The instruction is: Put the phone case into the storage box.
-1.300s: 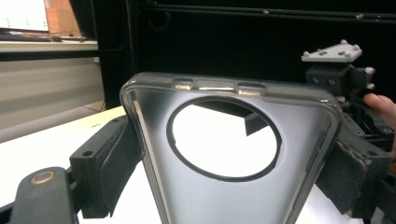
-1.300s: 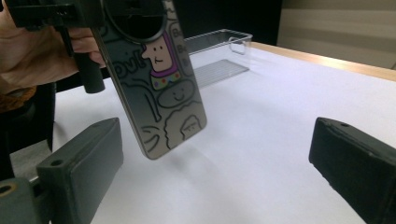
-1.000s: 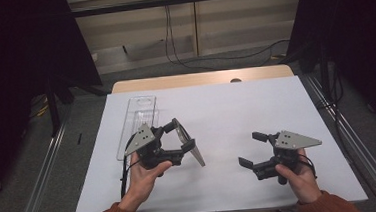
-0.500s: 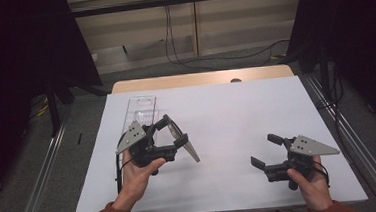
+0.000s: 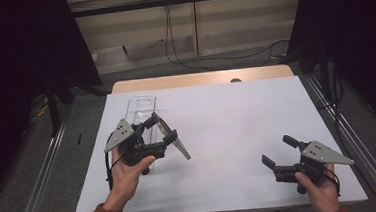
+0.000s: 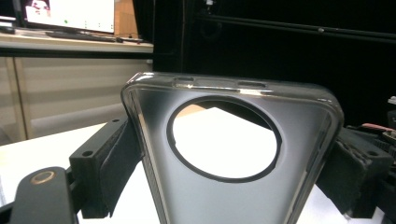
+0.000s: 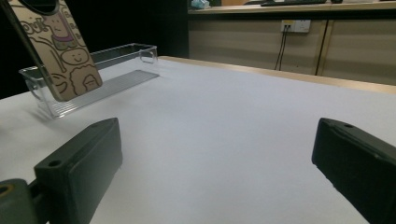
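A clear phone case (image 5: 179,147) with a round camera hole is clamped by its edges in my left gripper (image 5: 163,127), which is shut on it above the left part of the white table (image 5: 226,113). In the left gripper view the case (image 6: 224,200) stands upright between the black pads (image 6: 109,163). The right gripper view shows its cartoon-printed face (image 7: 65,51), tilted in front of the clear tray (image 7: 116,70). My right gripper (image 5: 278,150) hovers open near the front right of the table, with nothing between its jaws (image 7: 219,163).
A long clear plastic tray (image 5: 141,105) lies at the back left of the table, just behind the left gripper. A wooden strip (image 5: 199,79) borders the far edge. Metal frame rails (image 5: 351,144) run along both sides. Cables lie on the floor beyond.
The left hand has shifted a little to the left and up with the case. The right hand has drawn back to the right, toward the near edge, jaws still open.
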{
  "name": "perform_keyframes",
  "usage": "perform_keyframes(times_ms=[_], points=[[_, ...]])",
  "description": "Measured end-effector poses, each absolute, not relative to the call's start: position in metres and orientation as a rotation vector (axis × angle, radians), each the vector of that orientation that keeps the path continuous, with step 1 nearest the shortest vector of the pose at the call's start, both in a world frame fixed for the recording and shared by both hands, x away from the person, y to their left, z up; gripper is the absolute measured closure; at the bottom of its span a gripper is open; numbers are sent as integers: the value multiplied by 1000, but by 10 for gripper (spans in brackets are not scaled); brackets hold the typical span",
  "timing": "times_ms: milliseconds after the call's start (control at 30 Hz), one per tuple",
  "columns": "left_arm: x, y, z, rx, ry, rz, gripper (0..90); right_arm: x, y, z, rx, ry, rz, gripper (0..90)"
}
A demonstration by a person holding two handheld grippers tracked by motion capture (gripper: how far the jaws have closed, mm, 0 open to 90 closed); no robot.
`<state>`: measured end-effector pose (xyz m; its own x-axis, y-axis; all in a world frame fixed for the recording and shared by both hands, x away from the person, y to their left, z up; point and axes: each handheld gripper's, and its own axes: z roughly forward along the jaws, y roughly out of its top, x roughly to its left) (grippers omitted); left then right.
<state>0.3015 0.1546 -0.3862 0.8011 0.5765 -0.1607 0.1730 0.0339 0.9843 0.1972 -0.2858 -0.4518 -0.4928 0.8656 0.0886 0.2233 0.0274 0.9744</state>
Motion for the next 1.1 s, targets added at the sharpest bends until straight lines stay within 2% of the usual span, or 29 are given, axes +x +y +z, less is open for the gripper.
perform_keyframes(times_ms=[1100], points=[[313, 203, -351, 1477, 721, 464, 143, 200, -290, -452, 1172, 1709, 1522, 0]])
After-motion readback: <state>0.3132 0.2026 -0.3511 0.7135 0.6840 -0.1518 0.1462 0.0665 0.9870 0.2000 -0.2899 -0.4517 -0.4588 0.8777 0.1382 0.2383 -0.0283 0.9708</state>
